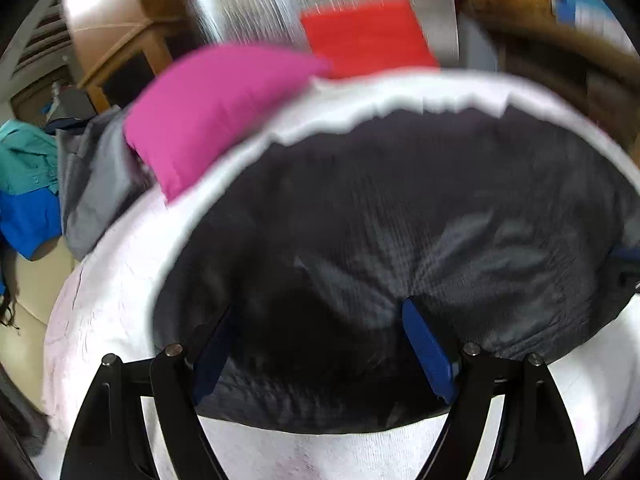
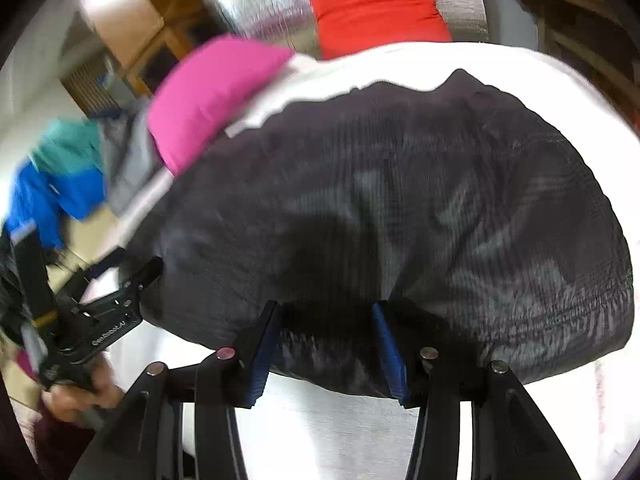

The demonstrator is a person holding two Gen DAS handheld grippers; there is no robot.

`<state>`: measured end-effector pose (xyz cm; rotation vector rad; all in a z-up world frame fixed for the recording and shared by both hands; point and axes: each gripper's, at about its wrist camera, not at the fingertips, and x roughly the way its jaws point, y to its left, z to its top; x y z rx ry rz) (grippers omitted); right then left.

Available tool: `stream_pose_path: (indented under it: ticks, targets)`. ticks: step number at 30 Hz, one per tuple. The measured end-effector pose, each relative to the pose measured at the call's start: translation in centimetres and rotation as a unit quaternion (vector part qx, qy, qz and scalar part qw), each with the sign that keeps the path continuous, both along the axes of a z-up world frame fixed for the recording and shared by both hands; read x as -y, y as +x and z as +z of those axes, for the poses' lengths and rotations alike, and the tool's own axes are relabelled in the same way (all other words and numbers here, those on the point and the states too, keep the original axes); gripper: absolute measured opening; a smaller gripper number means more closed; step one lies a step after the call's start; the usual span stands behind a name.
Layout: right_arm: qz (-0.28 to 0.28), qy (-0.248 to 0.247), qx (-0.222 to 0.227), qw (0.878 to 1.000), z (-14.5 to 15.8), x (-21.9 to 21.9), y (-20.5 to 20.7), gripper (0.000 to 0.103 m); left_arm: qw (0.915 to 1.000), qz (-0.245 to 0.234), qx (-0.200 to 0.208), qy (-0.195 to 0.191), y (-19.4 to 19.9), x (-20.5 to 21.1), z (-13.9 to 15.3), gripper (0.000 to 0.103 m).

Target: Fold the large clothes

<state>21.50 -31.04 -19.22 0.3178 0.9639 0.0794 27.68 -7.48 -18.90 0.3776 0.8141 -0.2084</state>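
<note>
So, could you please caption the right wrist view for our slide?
Open right gripper at the near edge of a dark grey quilted garment on a white bed sheet.

You see a dark garment (image 1: 400, 220) of thin, faintly shiny ribbed cloth on a matt white sheet (image 1: 112, 304), near soft pink (image 1: 208, 112) and red (image 1: 368, 36) cushions.

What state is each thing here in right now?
Dark garment: spread on the white bed cover, wrinkled.
Left tongs: open, at the garment's near edge.
Right tongs: open, at the near edge.
Pink pillow: lying tilted.
Red pillow: propped upright.
</note>
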Motion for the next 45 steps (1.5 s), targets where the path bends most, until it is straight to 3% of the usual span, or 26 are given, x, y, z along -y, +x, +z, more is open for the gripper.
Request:
stream_pose_path:
  ticks: [3,5,9,12,15,17,21,26,28,30,31,33,38,45]
  targets:
    - [-0.002,0.005,-0.001,1.000,0.4,0.1,-0.1,0.051,1.0000,0.004,-0.005,0.000,0.3,0.3,0.0,0.084]
    - [-0.019,0.008,0.012,1.000,1.6,1.2,-0.9,0.051,0.9994,0.010,-0.015,-0.030,0.5,-0.2,0.7,0.084]
    - [-0.103,-0.004,0.037,0.994,3.4,6.0,-3.0,0.051,0.9967,0.032,-0.007,-0.074,0.6,-2.2,2.3,0.084]
    - [-0.173,0.037,0.043,0.983,3.4,10.3,-4.7,0.051,0.9932,0.079,0.019,-0.084,1.0,-4.7,3.3,0.084]
    - [-0.211,0.033,-0.015,0.977,1.1,12.6,-4.4,0.051,0.9904,0.121,-0.019,-0.064,2.6,-6.1,1.5,0.084]
    - [-0.213,0.035,-0.042,0.975,-0.2,12.8,-3.8,0.052,0.9922,0.111,-0.040,-0.039,3.2,-5.4,0.2,0.084]
    - [-0.198,0.025,-0.012,0.980,1.4,11.7,-4.4,0.060,0.9961,0.088,0.002,0.011,2.1,-3.9,1.3,0.084]
    - [-0.174,0.010,0.021,0.985,2.9,9.0,-3.9,0.060,0.9901,0.137,0.029,-0.006,2.4,-7.1,3.0,0.084]
    - [-0.187,0.003,0.052,0.981,4.2,8.9,-4.8,0.062,0.9863,0.159,0.030,-0.033,2.9,-9.5,3.6,0.084]
    - [-0.209,0.011,0.078,0.975,5.2,10.1,-5.5,0.078,0.9818,0.170,0.004,-0.085,3.4,-12.3,3.0,0.084]
    - [-0.226,0.018,0.087,0.970,5.5,11.2,-6.1,0.080,0.9783,0.172,-0.017,-0.114,3.7,-13.4,2.7,0.084]
    - [-0.243,0.041,0.073,0.966,4.9,13.0,-6.4,0.080,0.9670,0.179,-0.067,-0.169,4.8,-15.7,1.7,0.084]
    - [-0.281,0.126,0.042,0.950,2.8,17.4,-7.7,0.080,0.9476,0.163,-0.108,-0.253,4.9,-17.4,0.4,0.084]
    - [-0.248,0.107,-0.023,0.963,0.0,17.7,-4.5,0.078,0.9268,0.124,-0.176,-0.307,5.8,-14.6,-1.8,0.084]
